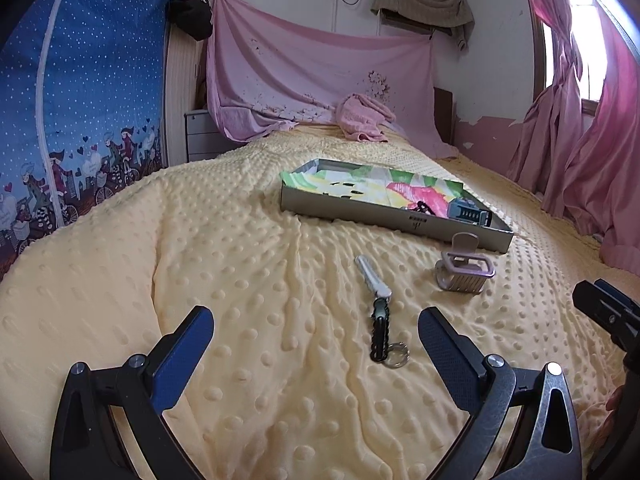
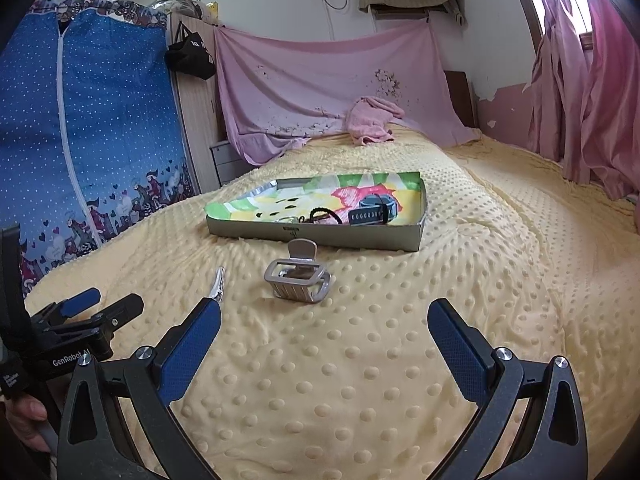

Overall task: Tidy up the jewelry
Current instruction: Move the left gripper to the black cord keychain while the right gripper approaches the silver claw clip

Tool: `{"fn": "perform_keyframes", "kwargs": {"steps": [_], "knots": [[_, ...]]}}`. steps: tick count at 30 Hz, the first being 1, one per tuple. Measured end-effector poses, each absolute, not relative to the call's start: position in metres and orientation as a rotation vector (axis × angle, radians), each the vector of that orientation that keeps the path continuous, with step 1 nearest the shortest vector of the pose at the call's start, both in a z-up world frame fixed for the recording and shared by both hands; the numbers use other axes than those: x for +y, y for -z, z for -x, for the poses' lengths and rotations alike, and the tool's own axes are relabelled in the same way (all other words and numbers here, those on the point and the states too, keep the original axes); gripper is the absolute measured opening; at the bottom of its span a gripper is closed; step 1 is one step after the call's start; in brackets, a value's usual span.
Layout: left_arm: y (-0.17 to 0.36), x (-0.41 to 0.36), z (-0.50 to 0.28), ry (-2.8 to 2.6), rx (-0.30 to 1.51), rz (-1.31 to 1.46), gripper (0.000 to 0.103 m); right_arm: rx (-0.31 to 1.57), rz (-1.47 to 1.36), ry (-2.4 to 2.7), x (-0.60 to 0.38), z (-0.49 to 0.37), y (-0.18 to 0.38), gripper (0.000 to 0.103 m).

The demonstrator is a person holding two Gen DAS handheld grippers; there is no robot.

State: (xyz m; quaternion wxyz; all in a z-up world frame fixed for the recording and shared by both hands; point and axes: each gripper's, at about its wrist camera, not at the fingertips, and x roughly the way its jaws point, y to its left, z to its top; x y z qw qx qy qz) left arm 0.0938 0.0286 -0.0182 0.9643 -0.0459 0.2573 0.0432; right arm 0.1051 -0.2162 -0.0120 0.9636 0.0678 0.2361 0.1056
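Observation:
A shallow grey box with a colourful paper lining lies on the yellow dotted blanket. Inside it are a dark watch and a black hair tie. In front of the box stands a pinkish claw hair clip. A white flat hair clip lies beside it, with a black braided strap and metal ring just behind it. My left gripper is open, a little short of the strap. My right gripper is open over bare blanket, short of the claw clip.
The bed's blanket spreads wide around the items. A pink towel lies at the head of the bed under a pink hanging sheet. A blue zip wardrobe stands left; pink curtains hang right.

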Motion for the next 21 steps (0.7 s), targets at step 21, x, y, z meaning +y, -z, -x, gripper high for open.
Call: {"fn": "perform_keyframes", "kwargs": {"steps": [21], "knots": [[0.028, 0.024, -0.100, -0.018, 0.572, 0.063, 0.103, 0.580, -0.129, -0.275, -0.207, -0.147, 0.023, 0.102]]}}
